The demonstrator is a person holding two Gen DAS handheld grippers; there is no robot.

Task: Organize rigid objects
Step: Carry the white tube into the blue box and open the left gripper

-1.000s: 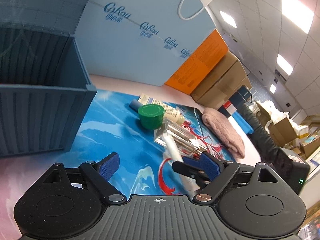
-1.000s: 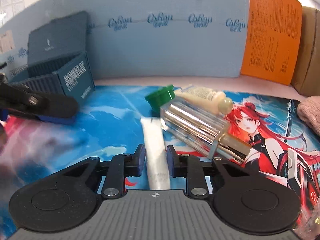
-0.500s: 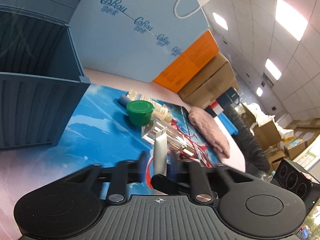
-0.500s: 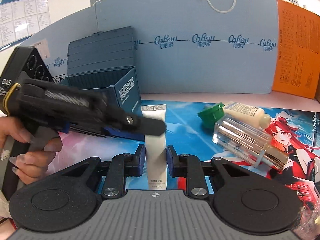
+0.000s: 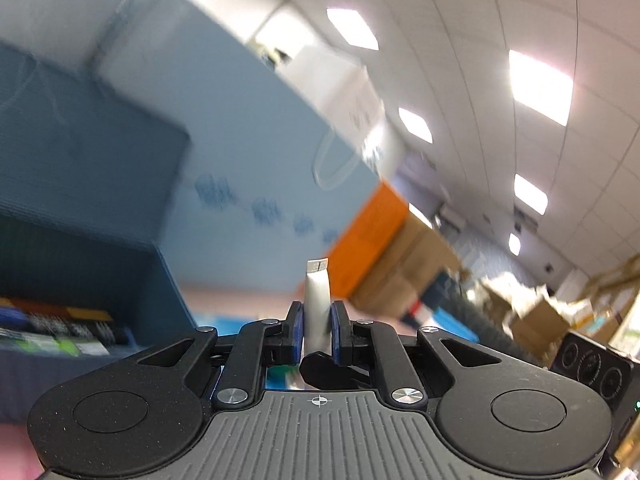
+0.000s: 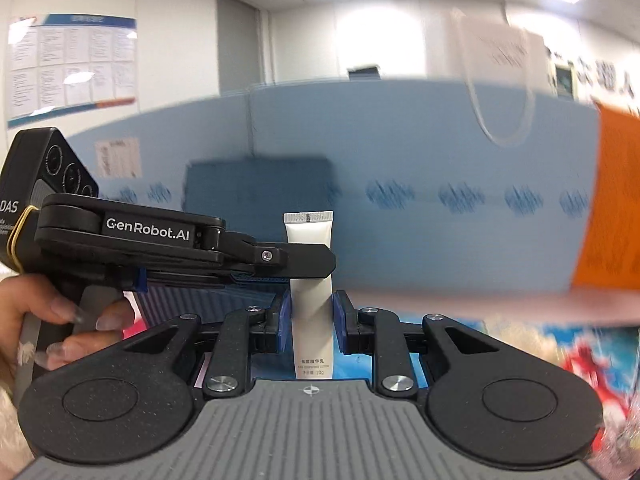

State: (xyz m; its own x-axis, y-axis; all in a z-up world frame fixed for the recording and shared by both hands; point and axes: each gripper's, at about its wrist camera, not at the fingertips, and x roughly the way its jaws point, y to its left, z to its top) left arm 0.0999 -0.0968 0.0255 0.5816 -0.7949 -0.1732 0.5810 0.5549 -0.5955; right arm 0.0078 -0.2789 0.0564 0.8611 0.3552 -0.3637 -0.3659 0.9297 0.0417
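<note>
The white tube (image 6: 310, 280) stands upright in the air, crimped end up, in front of the dark blue crate (image 6: 256, 196). The right gripper (image 6: 310, 320) pinches its lower body between blue pads. The left gripper (image 5: 316, 330), reaching in from the crate's side, is closed on the tube higher up.

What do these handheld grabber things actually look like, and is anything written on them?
Both are matte black plastic. Each right gripper and left gripper has a ribbed grey deck, two round discs, silver screws and blue-padded jaws. Seen side-on in the right wrist view, the left one reads "GenRobot.AI" in white, with a three-lens box marked "DAS" behind it and a yellow band. The holding hand has long nails.
</note>
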